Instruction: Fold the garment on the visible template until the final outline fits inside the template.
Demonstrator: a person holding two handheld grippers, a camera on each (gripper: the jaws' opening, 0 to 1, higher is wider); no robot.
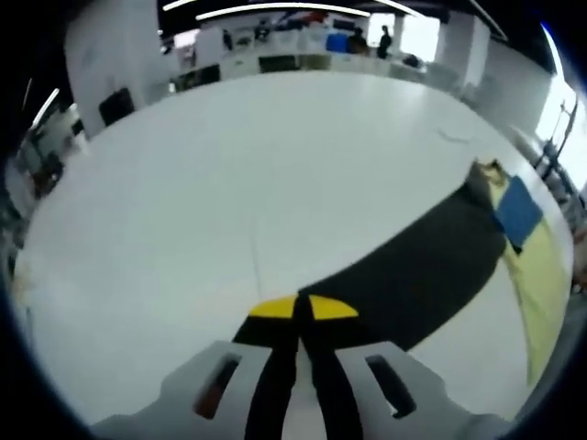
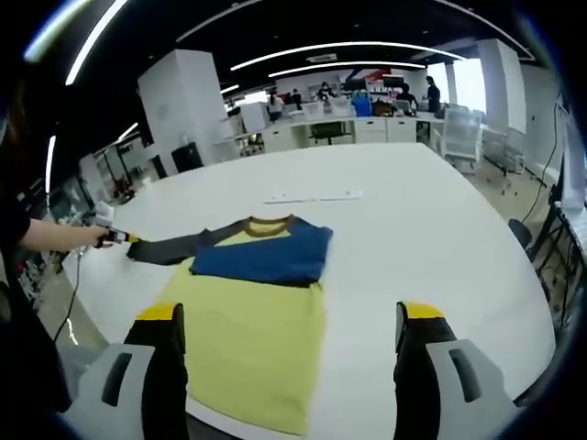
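Left gripper [image 1: 299, 310] clamped on dark sleeve [image 1: 413, 266], pulled out across the table [image 1: 229, 183]. Right gripper [image 2: 289, 316] spread wide above the shirt [image 2: 252, 312].

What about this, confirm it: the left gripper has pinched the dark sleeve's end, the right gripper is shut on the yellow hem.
Wrong about the right gripper: the right gripper view shows its jaws wide apart over the yellow shirt, holding nothing. The left gripper has indeed pinched the dark sleeve.

The yellow, blue and dark-sleeved cloth garment [image 2: 252, 316] looks soft and matt, lying on the smooth white table [image 2: 413, 238] with its faint sheen; the grey gripper bodies look like matt plastic, their jaws black with yellow tips.
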